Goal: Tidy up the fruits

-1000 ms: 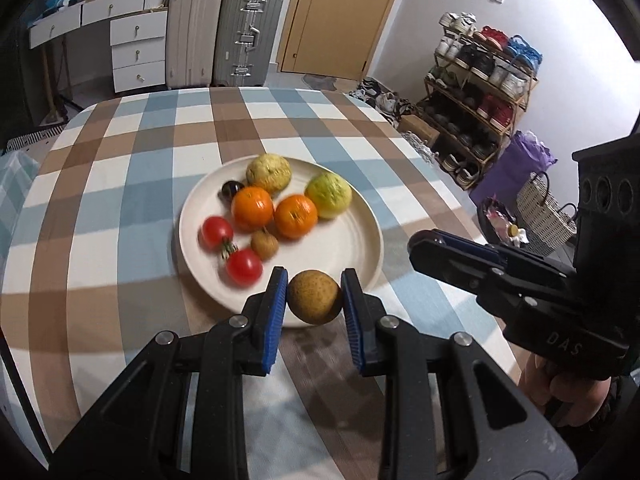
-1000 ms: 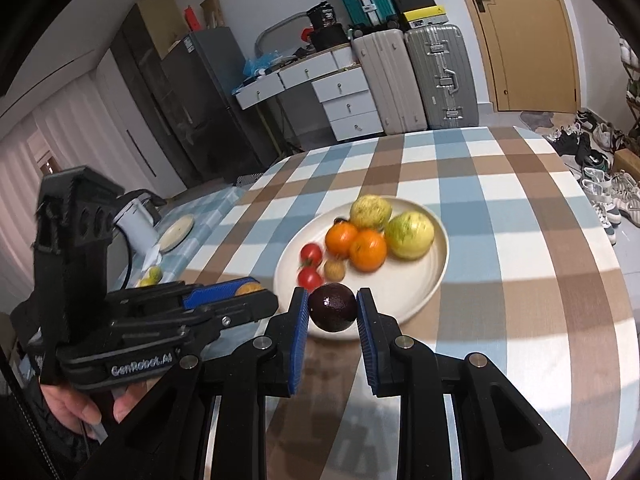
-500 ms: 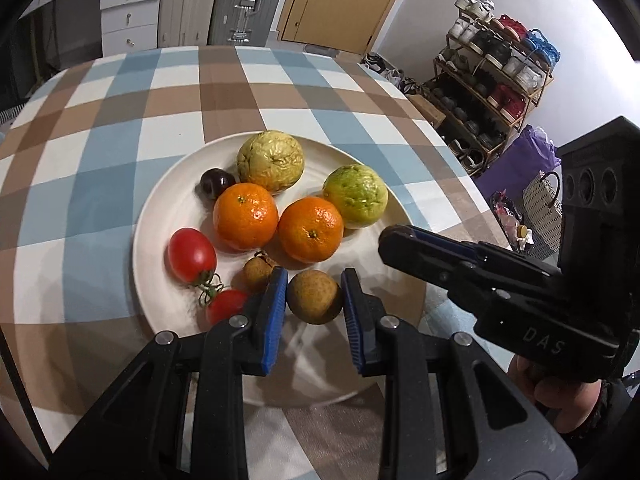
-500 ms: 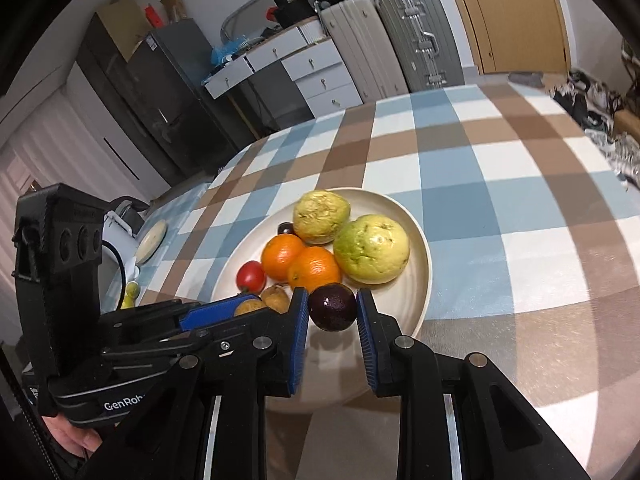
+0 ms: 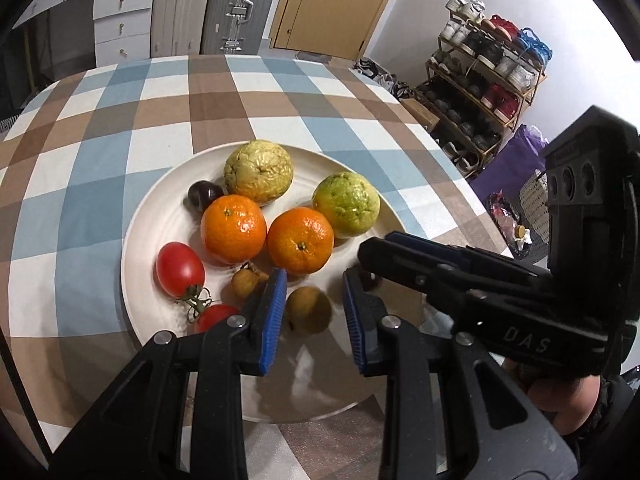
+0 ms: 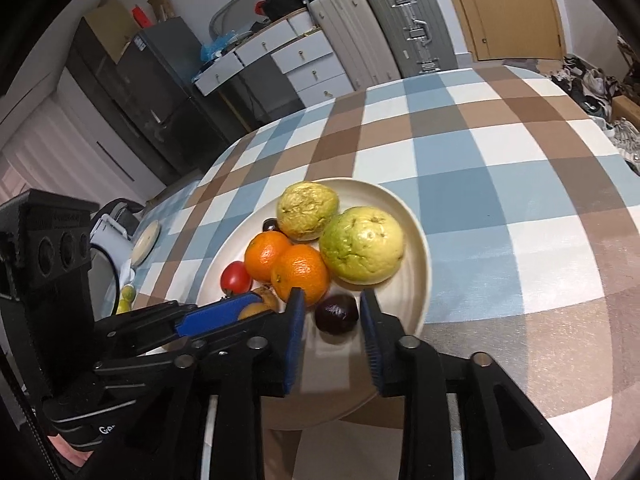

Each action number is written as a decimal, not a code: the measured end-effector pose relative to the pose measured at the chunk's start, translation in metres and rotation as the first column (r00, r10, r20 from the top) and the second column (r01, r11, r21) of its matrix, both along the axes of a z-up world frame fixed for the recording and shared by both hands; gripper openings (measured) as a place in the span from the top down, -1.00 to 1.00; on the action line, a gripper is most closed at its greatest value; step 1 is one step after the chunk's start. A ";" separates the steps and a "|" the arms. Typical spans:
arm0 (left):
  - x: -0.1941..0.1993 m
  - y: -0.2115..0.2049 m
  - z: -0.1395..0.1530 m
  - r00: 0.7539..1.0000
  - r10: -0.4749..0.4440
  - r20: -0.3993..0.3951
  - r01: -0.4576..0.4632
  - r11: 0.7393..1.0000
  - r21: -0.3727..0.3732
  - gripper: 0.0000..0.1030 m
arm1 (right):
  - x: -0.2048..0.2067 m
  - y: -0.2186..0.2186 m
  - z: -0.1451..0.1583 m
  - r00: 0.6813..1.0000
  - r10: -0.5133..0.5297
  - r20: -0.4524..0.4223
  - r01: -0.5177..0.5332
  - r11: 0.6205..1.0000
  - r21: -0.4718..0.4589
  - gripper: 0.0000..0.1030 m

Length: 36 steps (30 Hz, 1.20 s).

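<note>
Where left gripper [image 5: 314,312] just parted off brown fruit [image 5: 309,309], only right view shows right gripper [image 6: 331,334] parted around dark fruit [image 6: 336,313].

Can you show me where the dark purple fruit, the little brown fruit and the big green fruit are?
dark purple fruit [image 6: 336,313]: right wrist view, middle of its skin.
little brown fruit [image 5: 308,309]: left wrist view, its rounded front.
big green fruit [image 6: 362,249]: right wrist view, centre of its bumpy side.
</note>
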<state>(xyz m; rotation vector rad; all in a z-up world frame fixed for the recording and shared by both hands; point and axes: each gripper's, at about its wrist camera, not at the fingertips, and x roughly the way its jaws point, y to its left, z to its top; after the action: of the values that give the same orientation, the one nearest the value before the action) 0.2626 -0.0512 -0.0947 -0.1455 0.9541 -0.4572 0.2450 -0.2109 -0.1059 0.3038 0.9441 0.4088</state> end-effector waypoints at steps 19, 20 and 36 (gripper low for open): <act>-0.100 0.014 0.084 0.918 0.135 0.372 -0.190 0.975 0.115 -0.96 | -0.079 -0.040 0.075 0.971 -0.140 0.195 0.137 0.990 0.029 -0.59; -0.108 0.016 0.088 0.907 0.151 0.393 -0.211 0.971 0.114 -0.99 | -0.085 -0.040 0.079 0.967 -0.141 0.212 0.139 0.990 0.028 -0.70; -0.229 0.065 0.115 0.832 0.281 0.479 -0.337 0.941 0.033 -0.99 | -0.191 -0.015 0.111 0.898 -0.054 0.436 0.082 0.996 -0.045 -0.97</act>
<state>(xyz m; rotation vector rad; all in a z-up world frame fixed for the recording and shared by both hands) 0.0338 0.0141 0.0200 -0.0753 0.4619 -0.1198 0.0544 -0.2258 0.0048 0.1757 0.5032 0.3620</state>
